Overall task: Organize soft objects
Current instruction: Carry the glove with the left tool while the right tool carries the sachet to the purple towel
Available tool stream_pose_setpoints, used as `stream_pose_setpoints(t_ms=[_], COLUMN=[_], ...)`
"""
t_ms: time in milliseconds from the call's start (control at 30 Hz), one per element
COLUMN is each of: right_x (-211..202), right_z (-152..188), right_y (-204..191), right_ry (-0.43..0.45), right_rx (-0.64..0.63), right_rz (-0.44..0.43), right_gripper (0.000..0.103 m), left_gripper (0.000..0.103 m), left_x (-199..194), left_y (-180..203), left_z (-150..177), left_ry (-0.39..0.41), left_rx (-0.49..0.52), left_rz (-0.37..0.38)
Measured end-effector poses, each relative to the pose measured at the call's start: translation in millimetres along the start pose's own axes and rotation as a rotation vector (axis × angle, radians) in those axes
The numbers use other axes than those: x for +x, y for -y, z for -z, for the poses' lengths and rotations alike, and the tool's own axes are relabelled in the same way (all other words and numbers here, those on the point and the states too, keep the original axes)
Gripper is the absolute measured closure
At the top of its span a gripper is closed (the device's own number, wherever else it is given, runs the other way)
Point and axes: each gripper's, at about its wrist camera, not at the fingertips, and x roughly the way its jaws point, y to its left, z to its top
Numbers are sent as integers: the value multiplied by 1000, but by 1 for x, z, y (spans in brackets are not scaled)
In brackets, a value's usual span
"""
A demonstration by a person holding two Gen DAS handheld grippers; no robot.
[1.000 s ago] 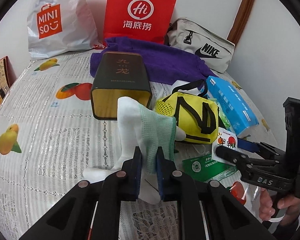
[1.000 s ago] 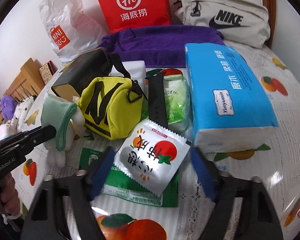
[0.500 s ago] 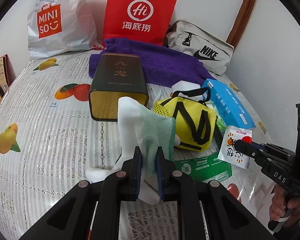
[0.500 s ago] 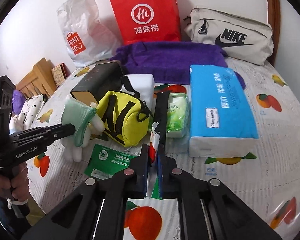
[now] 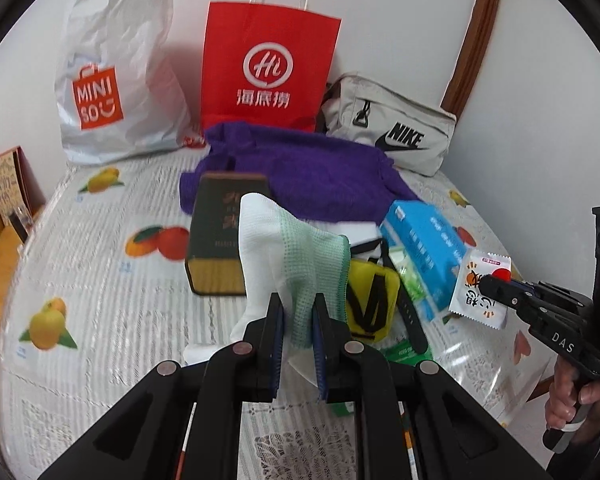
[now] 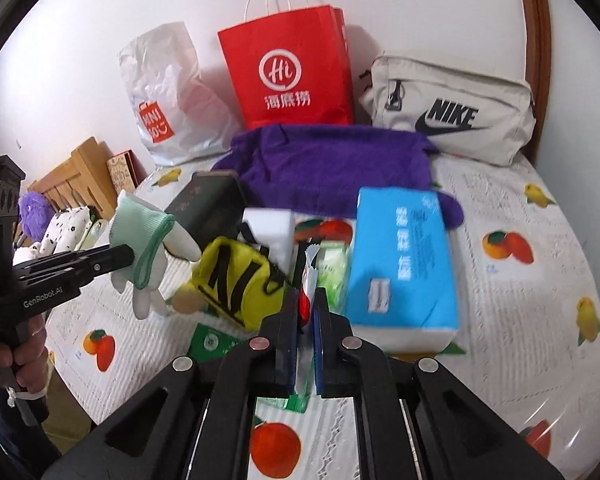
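Clear plastic over a fruit-print cloth covers the table [image 6: 512, 280], which carries the whole sorting area; three candidate containers stand at its far edge against the wall, presumably so that items can be dropped in from the front: a red paper bag [image 6: 292, 68], a white plastic shopping bag [image 5: 116, 76] and a beige pouch [image 6: 452, 112]. A purple towel [image 6: 332, 164] lies flat just before them. Nearer lie a blue tissue pack [image 6: 400, 260], a dark box [image 5: 220, 240] on its side and a small yellow bag [image 6: 236, 280], grouped close together at mid-table. The left gripper [image 5: 298, 320] is clamped on the cuff of a white and green glove [image 5: 296, 248], so that the glove's fingers hang free below and clear of the table. The right gripper [image 6: 308, 312] has just been closing and now pinches a white snack sachet [image 5: 480, 288] by one edge, held above the clutter. Both items appear lifted for transfer to a container; which one cannot be told
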Motion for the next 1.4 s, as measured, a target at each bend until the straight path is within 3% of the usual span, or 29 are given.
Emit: stream_pose_setpoints(t_ms=[500,867,1167,1400], right_x=[7,40,87,135], right_z=[-73,-128,-164,-184], right_y=[26,47,68,85], right_ry=[61,81,56,8], right_rx=[-23,-29,-31,-13], right_rz=[19,26,33,40], right_gripper=[96,96,96,96], left_gripper=[90,90,90,90], left_x=[5,34,85,136], left_y=[9,9,9,-1], left_z=[-75,-134,-182,-195], left_ry=[40,56,39,-21], left_rx=[40,60,92,80], left_rz=[-35,-1,4,5])
